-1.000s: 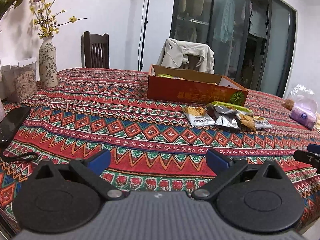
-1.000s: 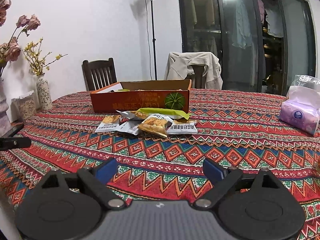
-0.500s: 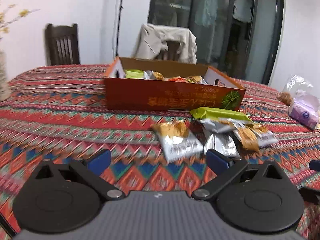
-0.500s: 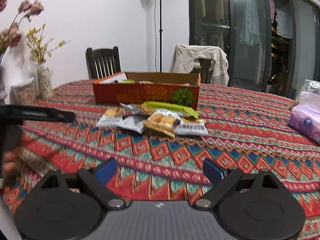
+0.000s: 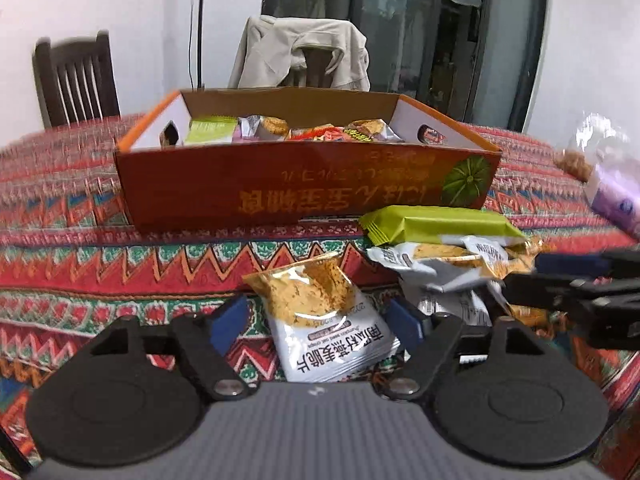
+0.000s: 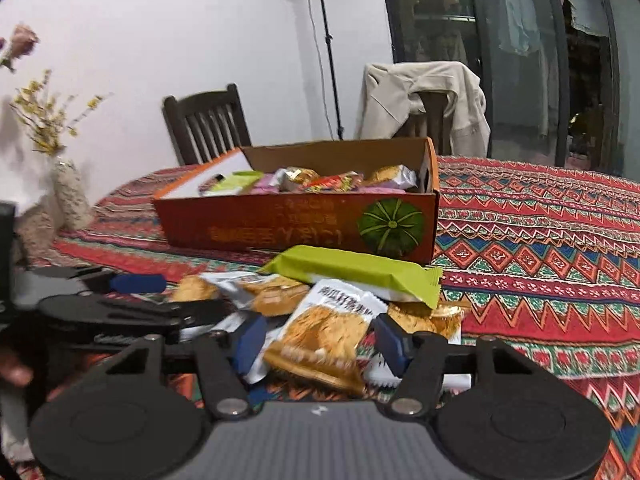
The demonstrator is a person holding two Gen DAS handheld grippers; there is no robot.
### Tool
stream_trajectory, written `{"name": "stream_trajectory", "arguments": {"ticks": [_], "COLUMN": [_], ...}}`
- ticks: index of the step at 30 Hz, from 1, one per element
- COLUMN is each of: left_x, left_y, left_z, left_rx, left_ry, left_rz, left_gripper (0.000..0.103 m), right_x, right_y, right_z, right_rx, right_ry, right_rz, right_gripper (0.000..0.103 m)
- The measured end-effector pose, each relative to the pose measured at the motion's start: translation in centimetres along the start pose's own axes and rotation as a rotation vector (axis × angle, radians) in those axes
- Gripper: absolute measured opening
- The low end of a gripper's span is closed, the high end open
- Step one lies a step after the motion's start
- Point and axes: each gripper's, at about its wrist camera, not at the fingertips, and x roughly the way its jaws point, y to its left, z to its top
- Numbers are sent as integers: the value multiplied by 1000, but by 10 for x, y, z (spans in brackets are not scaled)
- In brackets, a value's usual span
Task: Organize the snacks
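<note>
An orange cardboard box (image 5: 304,188) holding several snacks stands on the patterned tablecloth; it also shows in the right wrist view (image 6: 296,224). A pile of loose snack packets lies before it, topped by a long green packet (image 5: 440,220) (image 6: 356,270). My left gripper (image 5: 320,320) is open around a white-and-gold cracker packet (image 5: 324,316) lying flat. My right gripper (image 6: 318,340) is open around another white-and-gold packet (image 6: 328,332) on the pile. Each gripper shows in the other's view, the right one (image 5: 568,280) and the left one (image 6: 120,300).
A jacket-draped chair (image 5: 304,56) and a dark wooden chair (image 5: 76,80) stand behind the table. A purple tissue pack in a plastic bag (image 5: 612,196) lies at the right. A vase with flowers (image 6: 68,192) stands at the left.
Both grippers moved forward and down to the snack pile. Each now has a packet between its open fingers, and the jaws have narrowed somewhat.
</note>
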Motion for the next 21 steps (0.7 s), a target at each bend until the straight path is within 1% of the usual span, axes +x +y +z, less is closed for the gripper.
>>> {"name": "stream_trajectory", "arguments": {"ticks": [2,5,6,7,8,10,14,17,19,20,21], "left_x": [1,-1,-1,-1,-1,-2,-1,-2,-2,-3,-5], "left_y": [4,3,3,3,3,1,0,0,-3,-4,-5], "left_z": [0,0,0,0,0,0,1,1,1,0,-1], "left_rx": [-21,-13,-15,-17,-16,-7,-5,-2,16,26,35], "left_ry": [-8,-10,-11,-12,-11,-10,-9,-9,-8,-7,-12], "left_rz": [-4,-20,-21,-21,-20,-13,-12,-7,4,17,20], "left_gripper": [76,67,66,66,65,63,61,59,52,41,37], "right_x": [10,15,13,13,12,12,17,21,21,22,21], "right_y": [-5,-4,-4,-3,-3,-1,3,1,0,1,2], "right_z": [-1,-7,-8,-8,-8,-9,-8,-8,-8,-8,-9], "right_rx": [23,5,-3,-8,-9,-21,-46,-34,-27,-30,-35], "right_ry": [5,-12,-17,-21,-22,-13,17,39,40,41,39], "right_rz": [0,-7,-7,-5,4,-3,-16,-4,0,-1,-4], "right_gripper": [59,59,57,52,49,39,39,41,40,40,40]}}
